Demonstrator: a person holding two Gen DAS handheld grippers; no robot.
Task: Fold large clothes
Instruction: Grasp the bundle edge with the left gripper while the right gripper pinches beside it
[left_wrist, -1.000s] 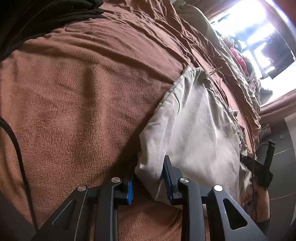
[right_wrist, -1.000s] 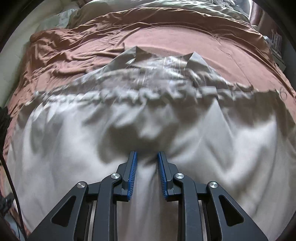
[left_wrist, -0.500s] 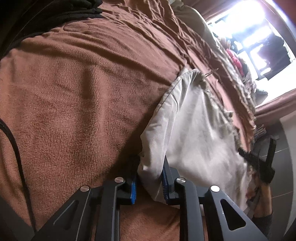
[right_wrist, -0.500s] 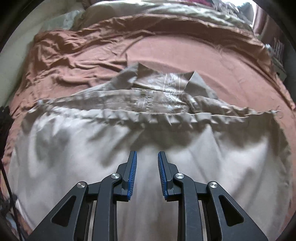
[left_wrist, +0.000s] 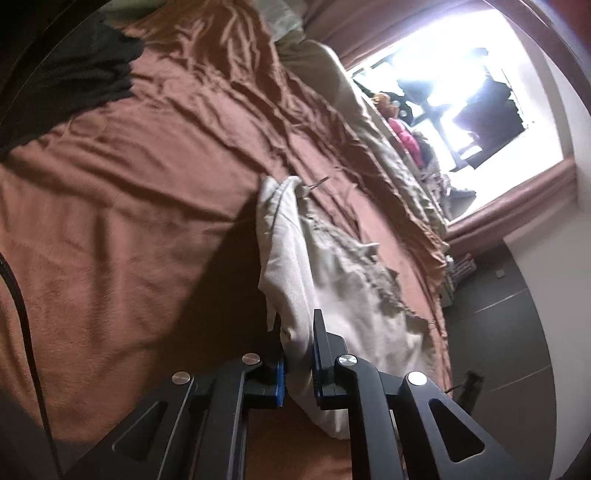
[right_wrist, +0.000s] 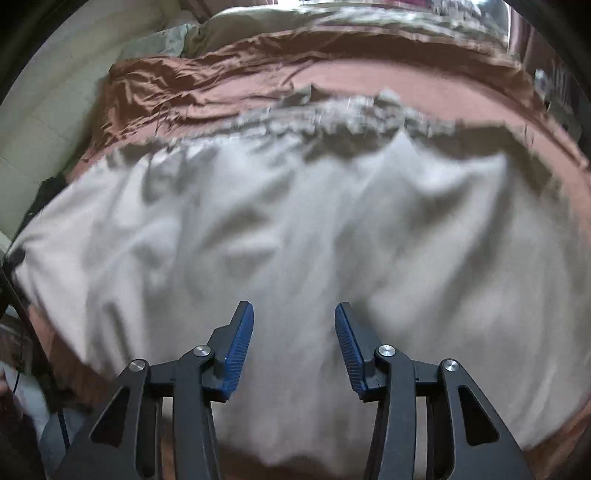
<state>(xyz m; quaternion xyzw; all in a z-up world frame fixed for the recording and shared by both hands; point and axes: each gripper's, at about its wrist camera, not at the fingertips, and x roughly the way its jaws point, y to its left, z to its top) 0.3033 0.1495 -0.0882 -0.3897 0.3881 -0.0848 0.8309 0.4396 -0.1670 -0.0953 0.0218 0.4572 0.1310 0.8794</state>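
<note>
One beige garment (left_wrist: 295, 280) lies across the bed's brown blanket (left_wrist: 129, 206). The left gripper (left_wrist: 298, 354) is closing, its two blue pads clenched on a lifted fold of the garment's edge. The right gripper (right_wrist: 294, 332) is opening above the spread cloth, nothing between its pads. Farther off, one dark garment (left_wrist: 85, 77) lies on the blanket, then one bright window (left_wrist: 454, 96).
</note>
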